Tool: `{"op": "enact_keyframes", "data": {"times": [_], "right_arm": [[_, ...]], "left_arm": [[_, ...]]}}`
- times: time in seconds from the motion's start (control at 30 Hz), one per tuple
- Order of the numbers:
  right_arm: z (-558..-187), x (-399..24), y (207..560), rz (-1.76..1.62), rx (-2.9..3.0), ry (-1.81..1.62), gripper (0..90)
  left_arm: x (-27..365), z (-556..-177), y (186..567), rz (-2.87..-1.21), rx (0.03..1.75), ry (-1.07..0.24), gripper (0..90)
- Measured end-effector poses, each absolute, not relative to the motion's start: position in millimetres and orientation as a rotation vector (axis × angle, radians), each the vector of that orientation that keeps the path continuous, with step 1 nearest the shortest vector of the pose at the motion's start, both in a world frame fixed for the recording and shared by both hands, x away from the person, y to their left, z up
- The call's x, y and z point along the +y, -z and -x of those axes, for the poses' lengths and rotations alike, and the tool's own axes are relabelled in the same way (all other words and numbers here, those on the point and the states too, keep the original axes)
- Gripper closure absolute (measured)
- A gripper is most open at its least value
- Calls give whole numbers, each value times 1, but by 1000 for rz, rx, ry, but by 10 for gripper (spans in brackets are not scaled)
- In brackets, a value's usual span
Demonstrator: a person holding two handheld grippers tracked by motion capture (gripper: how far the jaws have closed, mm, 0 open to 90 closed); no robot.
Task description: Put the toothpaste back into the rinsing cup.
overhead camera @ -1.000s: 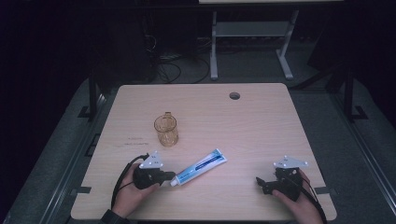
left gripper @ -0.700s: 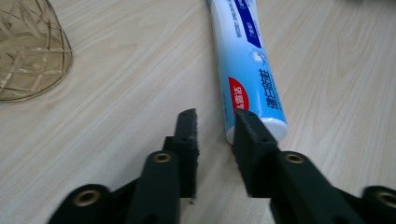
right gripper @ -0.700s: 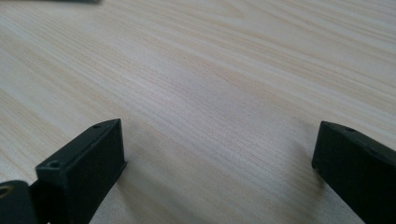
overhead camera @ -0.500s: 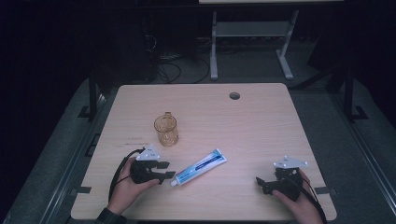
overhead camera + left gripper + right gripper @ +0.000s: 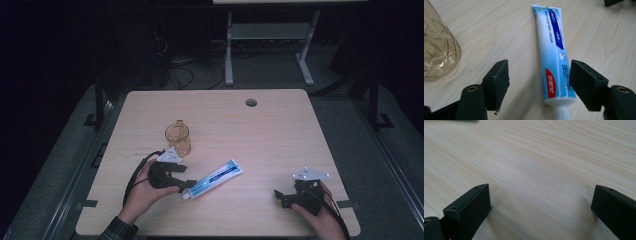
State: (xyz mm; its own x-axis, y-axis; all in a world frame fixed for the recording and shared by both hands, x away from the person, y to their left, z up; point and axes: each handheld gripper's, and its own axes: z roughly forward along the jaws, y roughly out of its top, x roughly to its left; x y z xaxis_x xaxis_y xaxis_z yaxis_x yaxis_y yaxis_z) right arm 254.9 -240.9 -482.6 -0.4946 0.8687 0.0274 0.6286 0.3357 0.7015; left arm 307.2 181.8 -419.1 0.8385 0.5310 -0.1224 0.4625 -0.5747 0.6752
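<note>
High view shows a pale wooden table (image 5: 280, 130) with a round cable hole (image 5: 251, 102) near its far edge, and beyond it a dark room where a grey stand and loose cables are hard to make out. Near the table's left middle stands an amber glass mug (image 5: 178, 138), upright; in the left gripper view only its ribbed side shows, cut off at the picture's edge. A blue and white toothpaste tube (image 5: 214, 179) lies flat on the near middle of the table, slanting from its cap at near left to its crimped end at far right. The left gripper (image 5: 184, 183) sits at the cap end, and its jaws have just been opening: in the left gripper view they stand wide apart on either side of the tube's shoulder, one pad just beside it and the other well clear, neither pressing on it. That spread looks meant either to let the tube go or to frame it for a fresh hold; I cannot tell which. The cap itself is cut off at the bottom of that view. The right gripper (image 5: 282, 196) rests at the near right, jaws apart over bare wood, seemingly waiting.
</note>
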Motion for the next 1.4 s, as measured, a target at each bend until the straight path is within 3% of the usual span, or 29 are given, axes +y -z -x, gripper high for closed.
{"op": "enact_keyframes", "data": {"times": [0.5,1.4], "right_arm": [[-255,-241,483,-1327,2253,-945,19],[-255,-241,483,-1323,2256,-946,19]], "left_arm": [[144,-325,415,-2317,687,-138,240],[74,-344,438,-2425,670,-137,234]]}}
